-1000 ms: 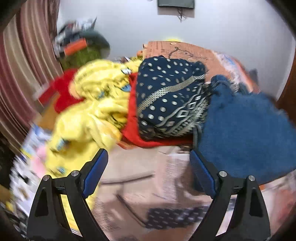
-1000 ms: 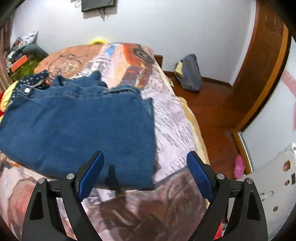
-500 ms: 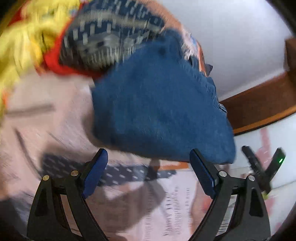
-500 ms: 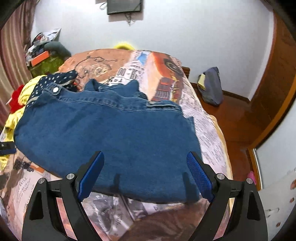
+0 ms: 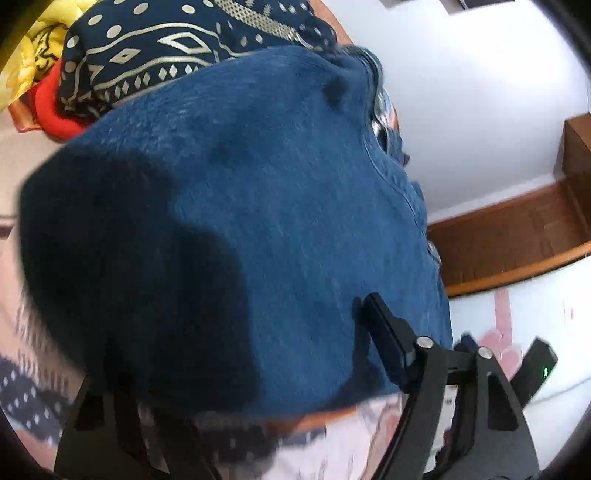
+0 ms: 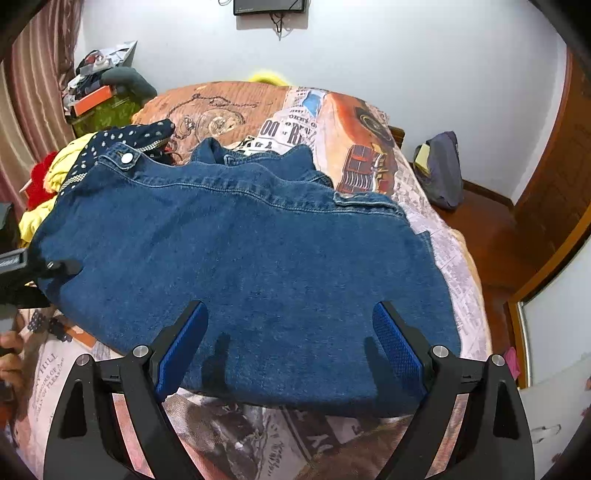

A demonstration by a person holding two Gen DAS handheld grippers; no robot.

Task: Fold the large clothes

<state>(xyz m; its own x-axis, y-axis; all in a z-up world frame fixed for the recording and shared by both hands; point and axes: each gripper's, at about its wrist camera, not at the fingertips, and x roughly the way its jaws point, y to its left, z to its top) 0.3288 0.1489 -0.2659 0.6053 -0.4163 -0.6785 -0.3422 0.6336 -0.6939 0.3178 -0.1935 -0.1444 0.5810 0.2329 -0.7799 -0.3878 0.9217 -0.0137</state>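
Left gripper (image 5: 236, 354) is narrowing over the denim garment's (image 6: 240, 266) left edge; right gripper (image 6: 290, 345) is hovering wide. Pinch both layers squarely.

One pair of folded blue jeans (image 6: 243, 266) lies on the one bed (image 6: 229, 110), with one metal button (image 6: 126, 158) showing at its waistband. Beside it sits a heap of three other cloths: one navy patterned cloth (image 5: 177, 48), one yellow garment (image 5: 29, 55) and one red one (image 5: 51, 107). Two grippers are in view, the right gripper (image 6: 290, 343) and the left gripper (image 6: 22, 273), and by the far wall there is one grey bag (image 6: 441, 173) on the floor and one dark box (image 6: 269, 5) on the wall.
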